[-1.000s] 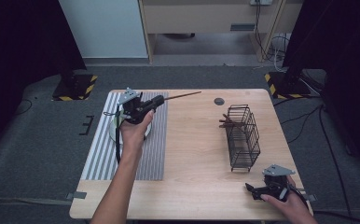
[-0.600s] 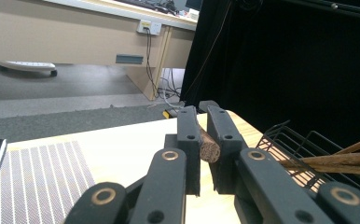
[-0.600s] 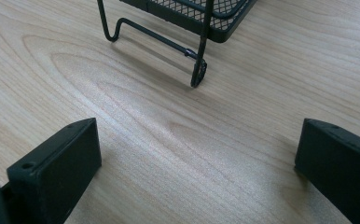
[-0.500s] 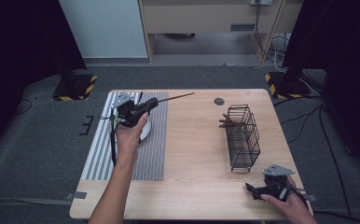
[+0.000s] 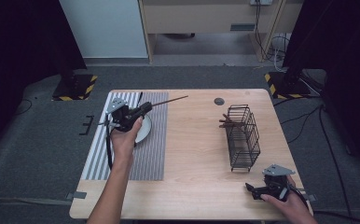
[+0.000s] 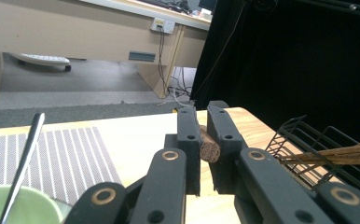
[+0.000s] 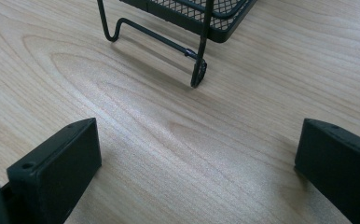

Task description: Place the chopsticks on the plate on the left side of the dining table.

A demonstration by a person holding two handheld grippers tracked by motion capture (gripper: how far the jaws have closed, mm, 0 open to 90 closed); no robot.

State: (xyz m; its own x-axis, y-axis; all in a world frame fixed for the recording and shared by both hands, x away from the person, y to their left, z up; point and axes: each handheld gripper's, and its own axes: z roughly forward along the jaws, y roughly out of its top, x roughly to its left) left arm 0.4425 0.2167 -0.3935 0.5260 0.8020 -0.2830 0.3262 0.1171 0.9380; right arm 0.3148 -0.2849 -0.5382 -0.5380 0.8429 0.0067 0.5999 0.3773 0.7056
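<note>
My left gripper hovers over a pale green dish on the striped mat, shut on a thin brown wooden stick that points to the far right. In the left gripper view the jaws of the left gripper pinch the stick's round end. The dish's rim sits at the lower left there, with a metal utensil handle rising from it. My right gripper rests open near the table's front right corner. In its own view the right gripper has only bare wood between its jaws.
A black wire basket stands right of centre with several brown sticks poking out its left side. Its foot lies just ahead of the right gripper. A small dark disc lies at the table's far edge.
My left hand has drifted a little left and toward the near side with the stick still held. The right hand has stayed put.
</note>
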